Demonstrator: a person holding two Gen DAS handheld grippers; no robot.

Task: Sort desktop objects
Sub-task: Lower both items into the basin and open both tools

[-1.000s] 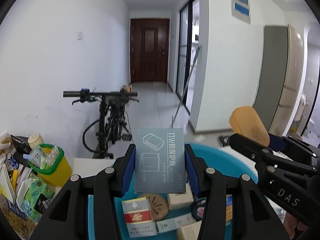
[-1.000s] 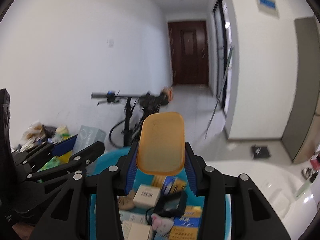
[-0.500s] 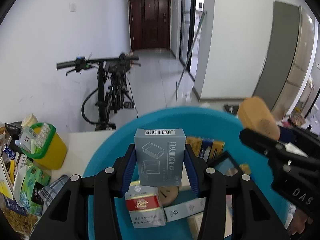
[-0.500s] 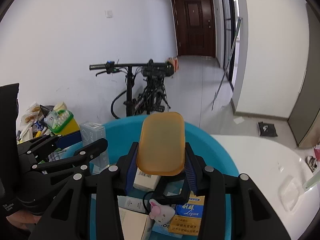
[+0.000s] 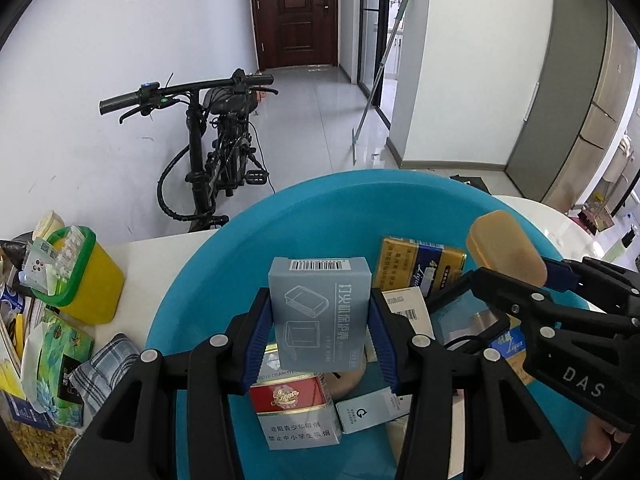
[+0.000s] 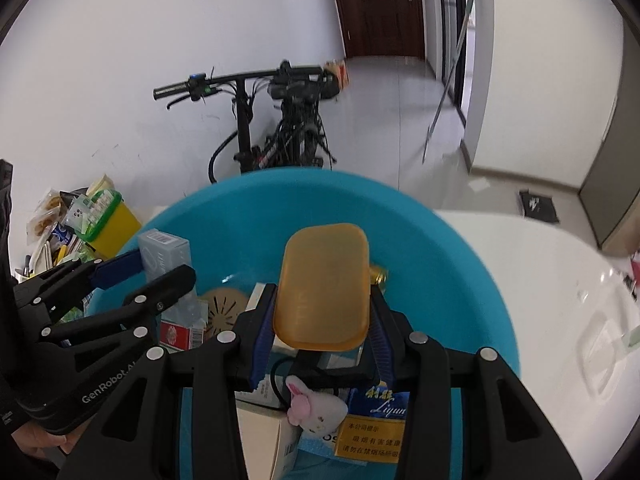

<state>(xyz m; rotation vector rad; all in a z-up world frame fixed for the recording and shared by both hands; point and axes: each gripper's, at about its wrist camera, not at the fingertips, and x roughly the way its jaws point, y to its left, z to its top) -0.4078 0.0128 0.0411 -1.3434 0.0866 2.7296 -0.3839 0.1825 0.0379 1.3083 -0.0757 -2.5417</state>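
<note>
My left gripper (image 5: 320, 332) is shut on a grey box (image 5: 320, 312) with a barcode on top, held over the blue basin (image 5: 248, 240). My right gripper (image 6: 320, 328) is shut on an orange soap-shaped case (image 6: 322, 284), also above the basin (image 6: 460, 264). Each gripper shows in the other's view: the right one (image 5: 516, 276) with the orange case (image 5: 504, 248) at the right, the left one (image 6: 156, 264) with the grey box (image 6: 164, 252) at the left. The basin holds a red cigarette pack (image 5: 292, 404), yellow and blue packs (image 5: 420, 264), a round beige disc (image 6: 224, 304) and a small plush rabbit (image 6: 316, 408).
A yellow bin with a green rim (image 5: 80, 276) and a heap of packets (image 5: 44, 352) lie left of the basin on the white table (image 6: 560, 300). A bicycle (image 5: 216, 148) leans at the wall behind. A person's hand (image 6: 36, 440) holds the left tool.
Both grippers have sunk and tipped downward toward the basin, each keeping its load. The basin and its contents now fill far more of both views.
</note>
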